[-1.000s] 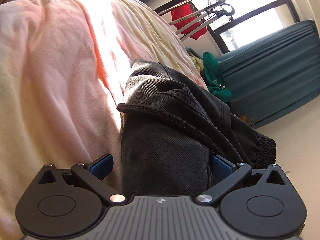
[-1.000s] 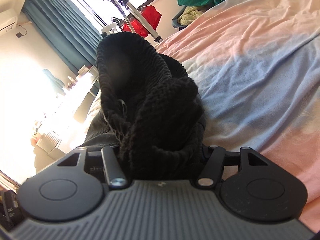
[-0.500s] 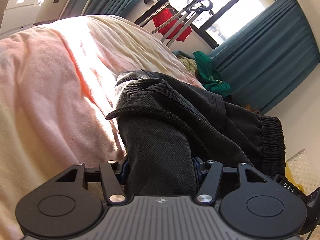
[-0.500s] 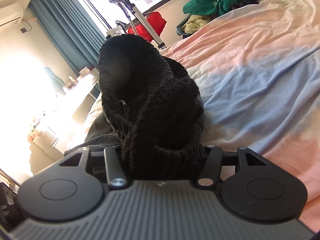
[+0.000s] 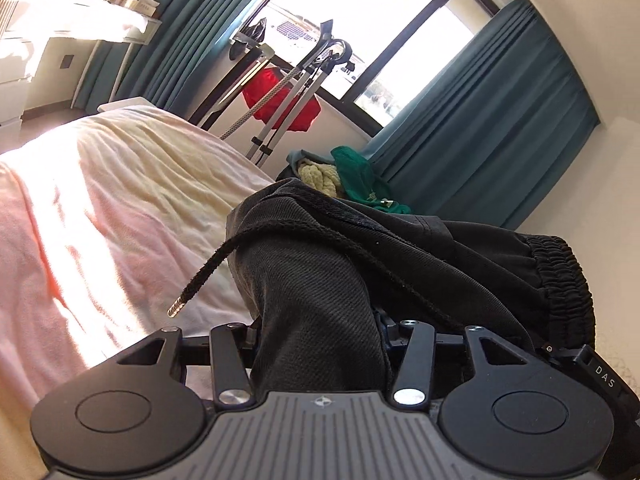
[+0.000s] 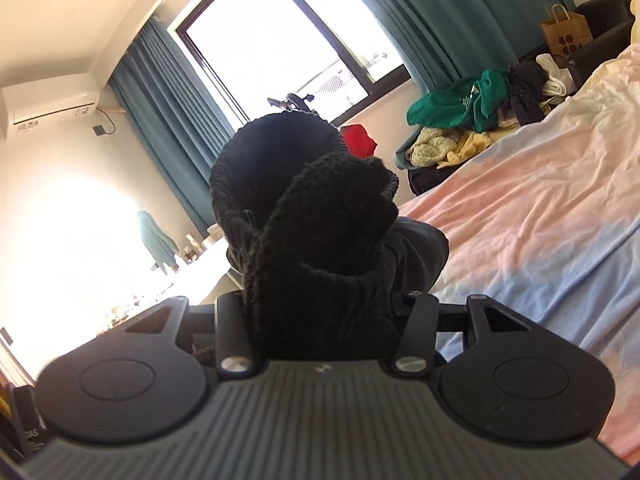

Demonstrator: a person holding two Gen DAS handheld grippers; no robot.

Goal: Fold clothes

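I am holding a dark grey garment (image 5: 320,300), trousers or shorts I think, and it is hanging in the air over the bed (image 5: 100,216), no longer lying flat on the sheet. My left gripper (image 5: 318,334) is clenched on a thick bunch of the grey cloth, and my right gripper (image 6: 324,312) is gripping the black ribbed waistband (image 6: 288,184), which is standing up in a bunched loop in front of its camera. A drawstring (image 5: 208,276) is dangling free from the garment toward the bed. To do this step well, I am judging that I should pull the two grips apart evenly, so the cloth is spreading without wrinkles, and lower it flat on the pink part of the sheet before making any fold. The drawstring may be getting caught inside the fold, so I should tuck it in. Behind the bed a pile of clothes (image 6: 472,120) is waiting near the teal curtains (image 5: 500,128).
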